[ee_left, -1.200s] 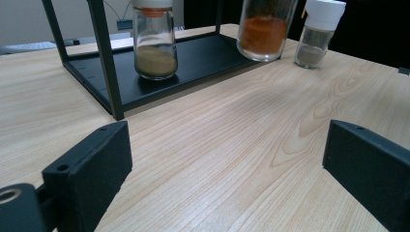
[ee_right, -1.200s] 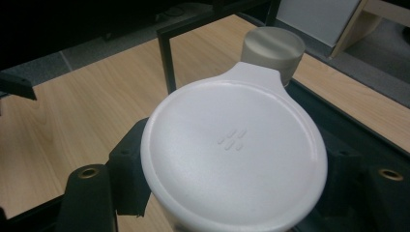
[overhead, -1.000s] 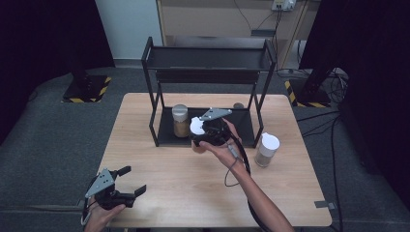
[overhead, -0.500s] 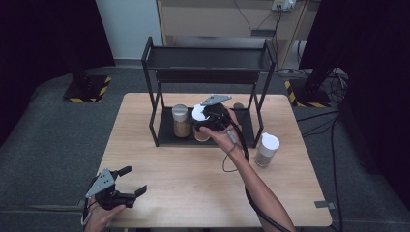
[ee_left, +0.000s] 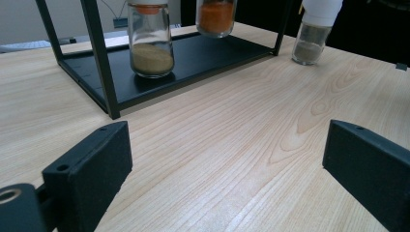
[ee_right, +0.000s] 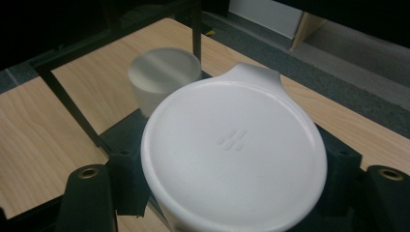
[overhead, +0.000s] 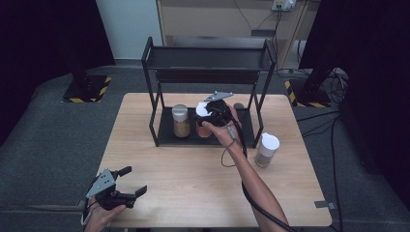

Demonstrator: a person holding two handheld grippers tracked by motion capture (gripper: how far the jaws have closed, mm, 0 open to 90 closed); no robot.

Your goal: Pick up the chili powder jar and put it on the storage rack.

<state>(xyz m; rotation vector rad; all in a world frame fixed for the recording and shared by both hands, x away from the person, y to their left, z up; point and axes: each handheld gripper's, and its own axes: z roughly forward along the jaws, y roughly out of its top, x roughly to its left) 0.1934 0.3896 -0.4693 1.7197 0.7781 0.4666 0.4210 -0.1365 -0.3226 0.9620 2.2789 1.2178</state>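
Between the two black jaws of the right gripper (overhead: 209,116) sits a jar of orange powder (ee_left: 216,17) with a white lid (ee_right: 234,154); the jaws press on either side just under the lid, so this gripper is clamped on the jar. From the left gripper view the jar's base appears to hang slightly above the black bottom shelf (ee_left: 193,53) of the metal rack (overhead: 208,58), though contact cannot be ruled out. Just to the gripper's left on that same shelf stands a second jar with tan powder (overhead: 181,122), close beside the held jar but apart from it; in the right gripper view its pale lid (ee_right: 164,72) shows right behind the white lid. Over the gripper runs the rack's upper shelf (overhead: 208,72), which limits room upward; the rack's front-right post (overhead: 255,125) stands to the gripper's right, with bare shelf between. Outside the rack, beyond that post, a third jar with a white cap and grey-brown contents (overhead: 266,150) stands on the wooden table (overhead: 193,193), well clear of the right gripper. The left gripper (overhead: 126,182) hovers low at the near left table edge, jaws spread wide and holding nothing, well apart from the rack, with open tabletop ahead of it.
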